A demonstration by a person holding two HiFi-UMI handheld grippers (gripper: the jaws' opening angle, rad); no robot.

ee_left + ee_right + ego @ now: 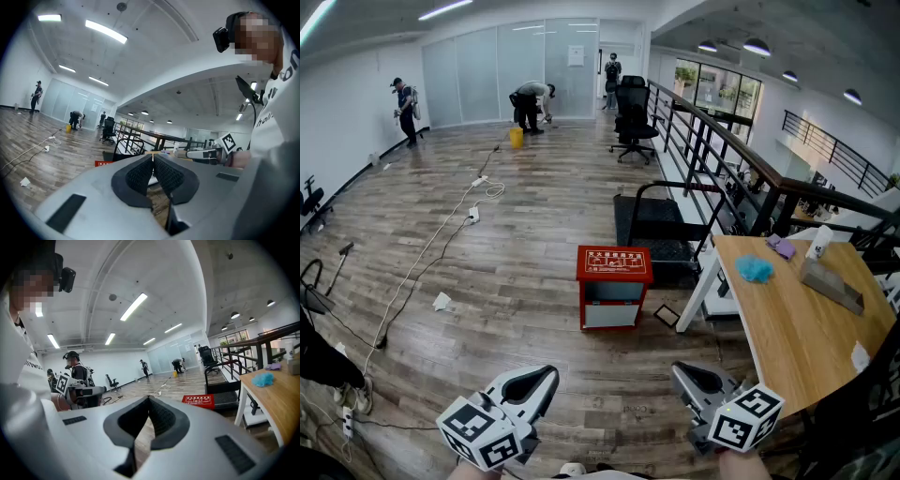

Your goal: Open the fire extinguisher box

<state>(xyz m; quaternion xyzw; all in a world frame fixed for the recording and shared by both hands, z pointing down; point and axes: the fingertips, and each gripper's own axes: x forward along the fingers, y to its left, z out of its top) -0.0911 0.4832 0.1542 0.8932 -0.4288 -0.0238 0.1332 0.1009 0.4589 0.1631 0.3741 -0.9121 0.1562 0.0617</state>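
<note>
Head view: the box (614,286) stands on the floor, left of the table (797,328). The left gripper (547,374) and the right gripper (679,369) are also left of the table, apart from the box. Left gripper view: jaws together, nothing between. Right gripper view: jaws together, empty.

Print on the red box (614,264) is illegible.
</note>
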